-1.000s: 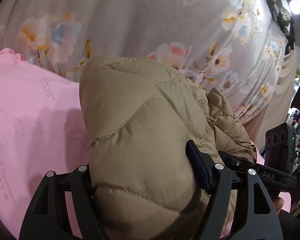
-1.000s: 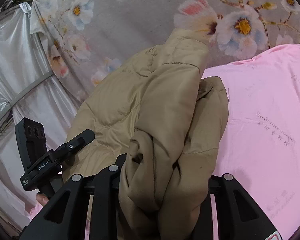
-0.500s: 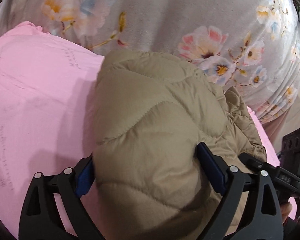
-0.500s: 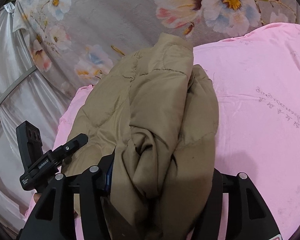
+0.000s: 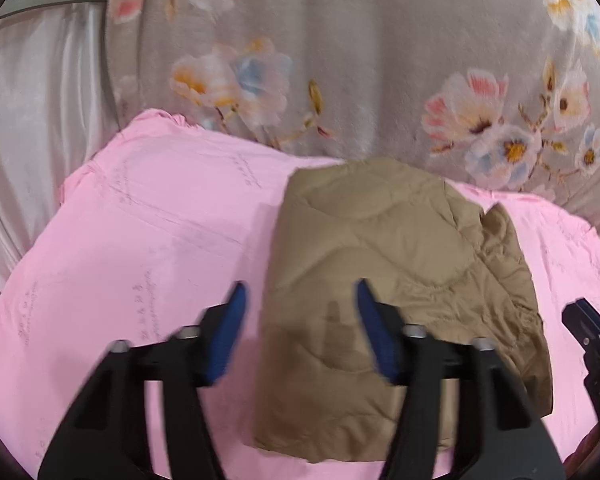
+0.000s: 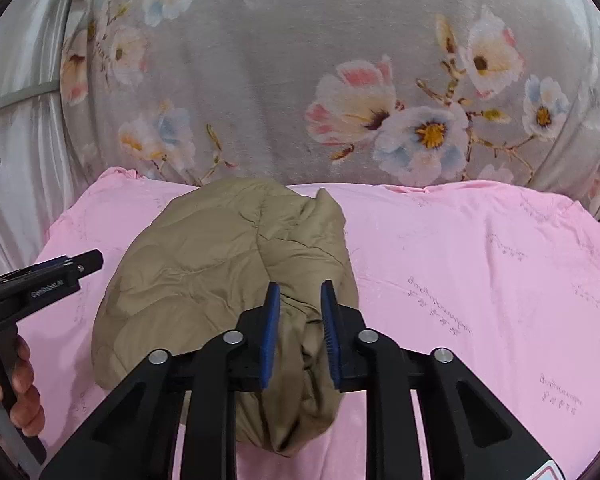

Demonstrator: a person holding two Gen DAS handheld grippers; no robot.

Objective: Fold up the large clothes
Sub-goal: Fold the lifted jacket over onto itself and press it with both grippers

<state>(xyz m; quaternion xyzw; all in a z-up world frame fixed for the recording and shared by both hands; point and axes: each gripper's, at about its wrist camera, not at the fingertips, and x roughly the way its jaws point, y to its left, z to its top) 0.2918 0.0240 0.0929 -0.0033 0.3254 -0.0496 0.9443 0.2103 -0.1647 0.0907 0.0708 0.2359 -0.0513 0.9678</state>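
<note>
**Folded tan jacket lies on the pink sheet, both tongs clear of it**

The quilted tan jacket (image 5: 384, 280) lies in a folded bundle on the pink sheet (image 5: 140, 240), its far edge close to the grey flowered cloth (image 5: 340, 60) that hangs behind. From the left side it shows a flat, squared panel with curved stitching; from the right the same jacket (image 6: 220, 264) looks rounder, with loose bunched folds at its near end.

The left tongs (image 5: 300, 328) hover above the jacket's near left edge. Their blue pads (image 5: 374, 336) have just been closing, yet they stand apart with nothing pinched between them; one pad sits over the pink sheet, the other over the tan fabric. This view is blurred.

The right tongs (image 6: 300, 328) hang over the jacket's bunched near end. They too have just been closing, and the pads are close together with only a narrow gap left. The fabric seen through that gap lies below them, not gripped.

At the left edge of the right view a hand (image 6: 16, 384) holds the handle of the other tool. Pale satin drapery (image 6: 16, 140) hangs at the far left.
</note>
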